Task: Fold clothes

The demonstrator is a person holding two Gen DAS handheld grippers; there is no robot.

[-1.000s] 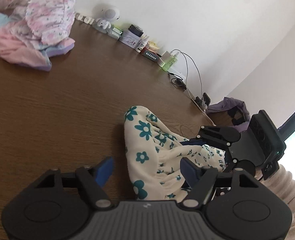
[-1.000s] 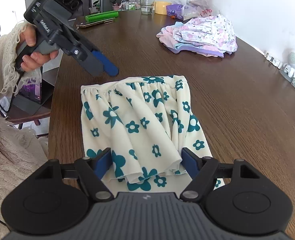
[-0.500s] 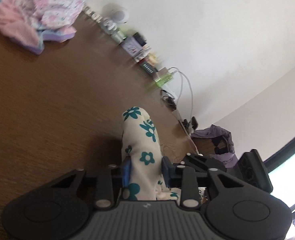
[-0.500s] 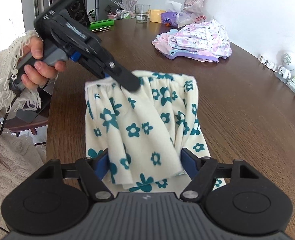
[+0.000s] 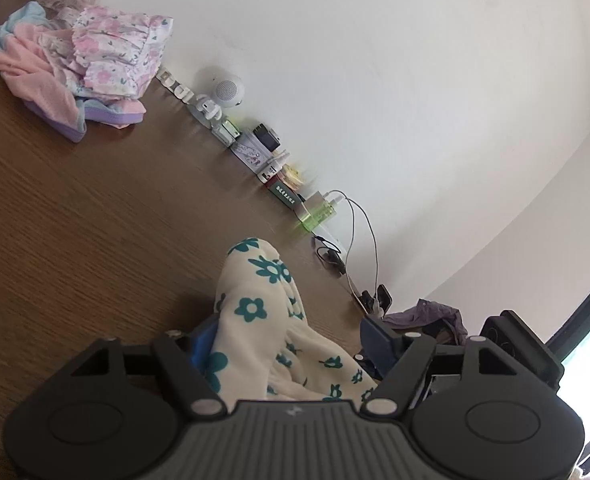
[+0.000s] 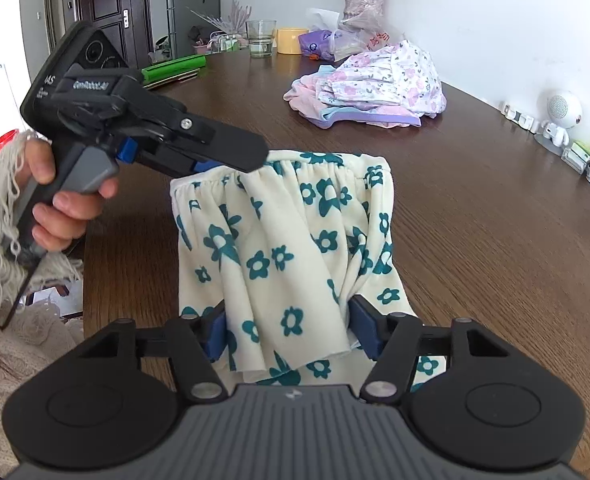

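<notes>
The jaws of the right gripper stand apart around the near hem of a cream skirt with teal flowers; they have just been closing, cloth lies between the blue pads, and no firm pinch can be made out. At the far end, the jaws of the left gripper have just been opening: half a second ago they were shut tight on the gathered waistband, and now they are spread, with the fabric slack between them in the left wrist view. The waistband, raised from the brown table a moment ago, is seen draped back toward the hem, so that the skirt lies roughly doubled, close in front of the person. The release is judged to mark the end of one fold; a second fold or a smoothing of the bunched layers may be called for, and the loose top layer could slide if pulled unevenly. Farther off, a pile of pink and lilac clothes is shown well apart from the skirt. Beyond it, a glass and a yellow cup are set near the far edge.
</notes>
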